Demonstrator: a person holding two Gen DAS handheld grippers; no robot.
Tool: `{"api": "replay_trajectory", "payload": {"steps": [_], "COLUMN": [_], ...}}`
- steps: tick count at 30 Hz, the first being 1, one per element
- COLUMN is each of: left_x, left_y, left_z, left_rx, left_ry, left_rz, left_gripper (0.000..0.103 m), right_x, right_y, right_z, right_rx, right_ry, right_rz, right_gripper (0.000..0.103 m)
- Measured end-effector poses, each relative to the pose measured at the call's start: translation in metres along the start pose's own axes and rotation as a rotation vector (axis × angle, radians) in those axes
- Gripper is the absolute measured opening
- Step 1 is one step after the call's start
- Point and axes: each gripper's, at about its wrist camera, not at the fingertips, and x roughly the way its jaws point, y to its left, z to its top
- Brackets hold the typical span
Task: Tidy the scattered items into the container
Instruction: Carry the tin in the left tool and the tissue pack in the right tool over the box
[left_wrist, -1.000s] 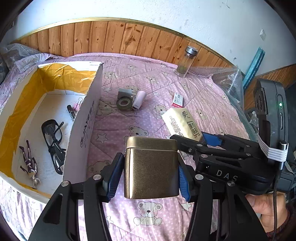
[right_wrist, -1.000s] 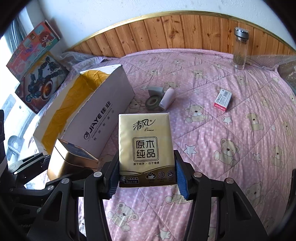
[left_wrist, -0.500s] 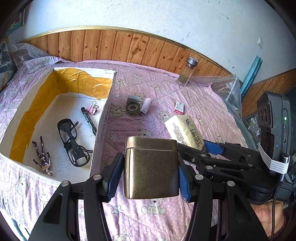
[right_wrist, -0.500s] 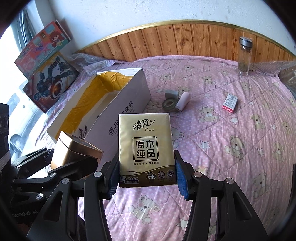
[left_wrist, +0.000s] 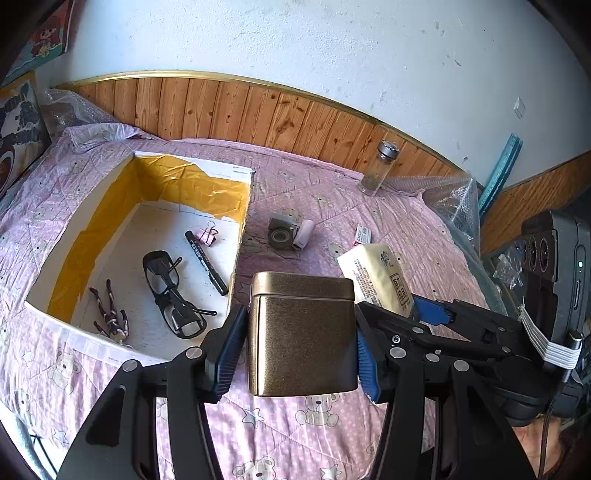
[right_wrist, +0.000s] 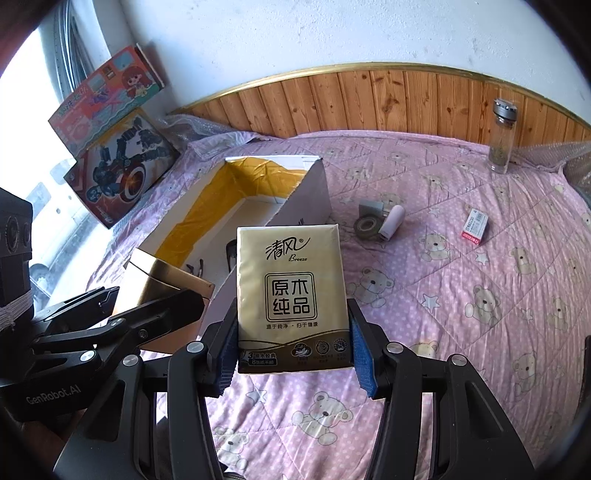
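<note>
A pink quilt (left_wrist: 388, 229) printed with bears and stars covers the work surface, bounded at the far side by wooden wall panelling (left_wrist: 258, 114).

An open cardboard box (left_wrist: 236, 236), lined with yellow tape on its inner walls, sits on the left part of the quilt. On its floor lie a pair of black glasses (left_wrist: 168, 291), a black marker (left_wrist: 205, 262), a pink binder clip (left_wrist: 207, 236) and a small striped figure (left_wrist: 110, 314).

The left gripper (left_wrist: 301, 350) is clamped on an upright bronze metal tin (left_wrist: 301, 332); both blue pads press its side walls. The tin hangs above the quilt, just beside the box's near right corner.

The right gripper (right_wrist: 293, 354) is clamped on a gold tissue pack (right_wrist: 291, 295), held upright with its printed face toward the camera. In the left wrist view the pack (left_wrist: 376, 280) appears just to the right of the tin, outside the box.

A clear glass bottle (right_wrist: 502, 136) with a metal cap stands near the panelling at the far right.

Items on the open quilt, right of the box:
- a roll of tape (right_wrist: 367, 226), with a grey block (right_wrist: 372, 208) just behind it;
- a small white cylinder (right_wrist: 392, 223), touching the roll's right side;
- a small red-and-white box (right_wrist: 474, 226), well apart to the right.
</note>
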Motion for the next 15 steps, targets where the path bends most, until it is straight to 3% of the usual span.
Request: {"api": "replay_trajectory", "payload": {"steps": [15], "left_x": [-0.029], "left_y": [0.045], "left_z": [0.017], "left_rx": [-0.08], "left_ry": [-0.067], "left_rz": [0.032], "left_gripper": [0.055], "right_x": [-0.001], "right_y": [0.038], "right_z": [0.016], "right_rx": [-0.044], "right_ry": [-0.026], "right_rz": [0.048], "right_gripper": [0.055]}}
